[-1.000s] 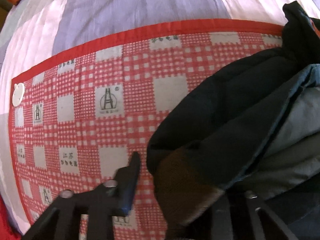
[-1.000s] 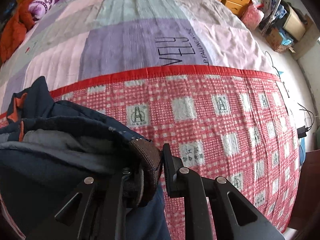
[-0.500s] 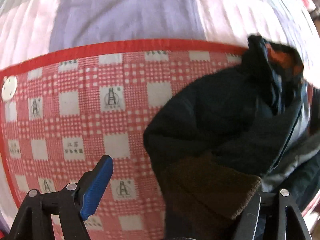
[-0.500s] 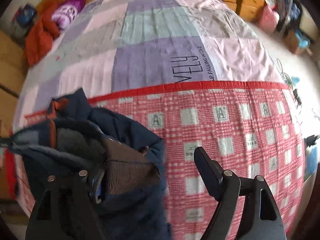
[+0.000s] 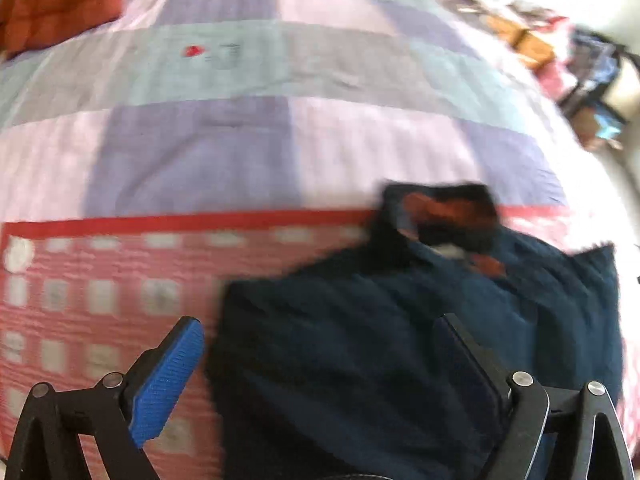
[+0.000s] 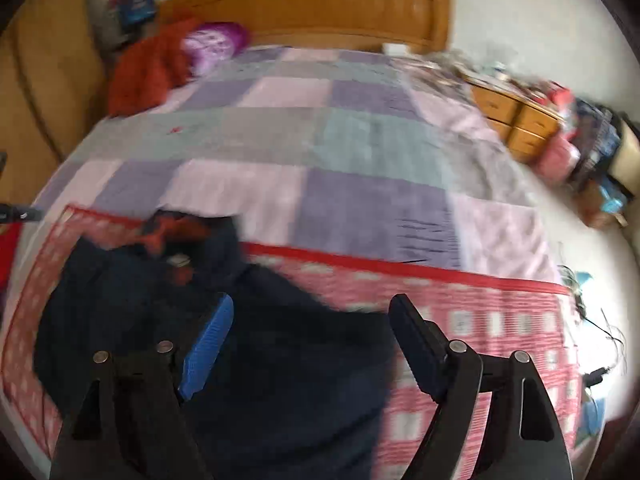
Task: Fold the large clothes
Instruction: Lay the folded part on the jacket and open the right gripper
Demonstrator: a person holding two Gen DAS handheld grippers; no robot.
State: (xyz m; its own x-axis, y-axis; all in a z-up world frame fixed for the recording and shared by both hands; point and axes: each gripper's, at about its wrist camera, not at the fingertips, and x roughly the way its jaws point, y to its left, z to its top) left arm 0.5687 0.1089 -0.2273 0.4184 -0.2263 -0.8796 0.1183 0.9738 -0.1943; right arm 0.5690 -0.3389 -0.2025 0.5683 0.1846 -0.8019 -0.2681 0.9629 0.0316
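A dark navy jacket (image 5: 400,340) with an orange-lined collar lies folded on the red checked blanket (image 5: 100,300) on the bed. It also shows in the right wrist view (image 6: 260,360). My left gripper (image 5: 320,344) is open and empty above the jacket's near part. My right gripper (image 6: 312,320) is open and empty above the jacket's near right part. Both views are blurred by motion.
A purple and pink patchwork quilt (image 6: 320,160) covers the bed beyond the blanket. An orange garment (image 6: 148,68) and a purple pillow (image 6: 216,44) lie near the wooden headboard (image 6: 320,4). Wooden drawers (image 6: 516,120) and clutter stand on the right.
Both grippers have opened and let go of the jacket's cuffs, then lifted and pulled back. The jacket now lies flat on the checked blanket.
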